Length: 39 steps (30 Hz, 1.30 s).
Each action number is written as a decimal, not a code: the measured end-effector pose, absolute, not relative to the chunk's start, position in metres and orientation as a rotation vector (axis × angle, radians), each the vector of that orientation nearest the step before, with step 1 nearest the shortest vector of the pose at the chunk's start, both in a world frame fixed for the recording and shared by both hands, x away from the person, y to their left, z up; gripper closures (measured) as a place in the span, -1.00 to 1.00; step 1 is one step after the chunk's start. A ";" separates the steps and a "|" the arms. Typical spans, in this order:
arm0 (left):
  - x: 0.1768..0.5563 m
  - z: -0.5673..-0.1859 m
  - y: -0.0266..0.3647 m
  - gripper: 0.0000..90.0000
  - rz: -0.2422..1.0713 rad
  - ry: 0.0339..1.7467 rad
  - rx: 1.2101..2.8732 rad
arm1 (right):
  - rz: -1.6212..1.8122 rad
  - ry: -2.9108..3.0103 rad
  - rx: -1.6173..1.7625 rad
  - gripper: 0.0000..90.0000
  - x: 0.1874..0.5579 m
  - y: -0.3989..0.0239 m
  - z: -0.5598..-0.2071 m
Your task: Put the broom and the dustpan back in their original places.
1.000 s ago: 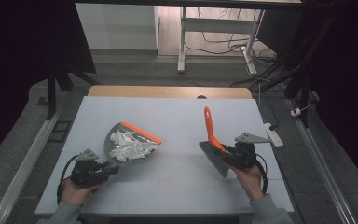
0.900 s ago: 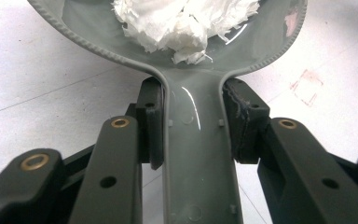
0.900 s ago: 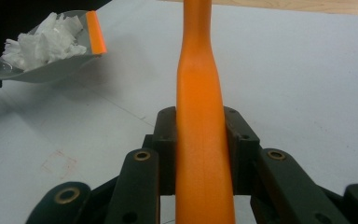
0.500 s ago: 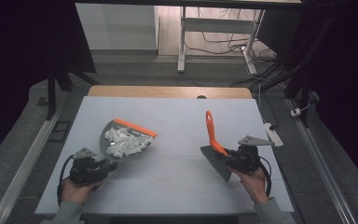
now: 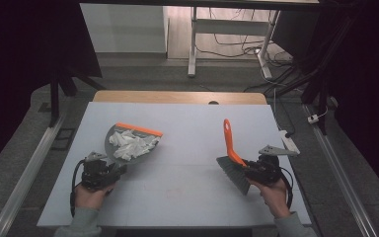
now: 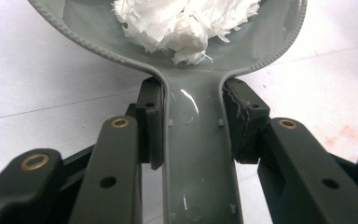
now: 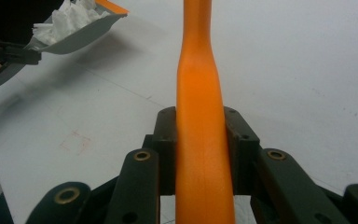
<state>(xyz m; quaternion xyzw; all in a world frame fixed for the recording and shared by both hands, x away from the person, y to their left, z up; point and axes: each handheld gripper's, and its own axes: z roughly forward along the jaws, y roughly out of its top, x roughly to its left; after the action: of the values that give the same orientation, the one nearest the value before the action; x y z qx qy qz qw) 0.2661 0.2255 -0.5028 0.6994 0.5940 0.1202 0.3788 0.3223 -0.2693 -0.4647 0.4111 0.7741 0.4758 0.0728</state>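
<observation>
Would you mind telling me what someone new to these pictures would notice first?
Probably the grey dustpan with its orange lip, left of centre on the white table, heaped with shredded white paper and gripped by its handle in the left gripper. Next, the brush at the right, its bright orange handle clamped in the right gripper, bristles toward the person.

Legible text, labels, brands, numbers, signs — none found. Checked surfaces: grey dustpan point(image 5: 128, 160) and its orange lip, orange brush handle point(image 7: 200, 116), white table top point(image 5: 187, 138) — all unmarked. A faint reddish smudge on the table forms no readable character.
</observation>
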 end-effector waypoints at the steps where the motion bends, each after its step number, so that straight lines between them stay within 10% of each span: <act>1: 0.267 -0.503 0.226 0.38 0.307 1.529 1.776 | 1.432 2.328 1.235 0.56 0.322 -0.269 -0.465; 39: 0.284 -0.528 0.214 0.36 0.348 1.772 1.728 | 1.246 2.399 1.361 0.55 0.342 -0.270 -0.489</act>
<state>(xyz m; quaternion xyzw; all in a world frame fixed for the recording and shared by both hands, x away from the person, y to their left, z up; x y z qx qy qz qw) 0.2843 0.2140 -0.5285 0.6559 0.6729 0.1322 0.3155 0.3425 -0.2704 -0.4894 0.4490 0.7913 0.4110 0.0572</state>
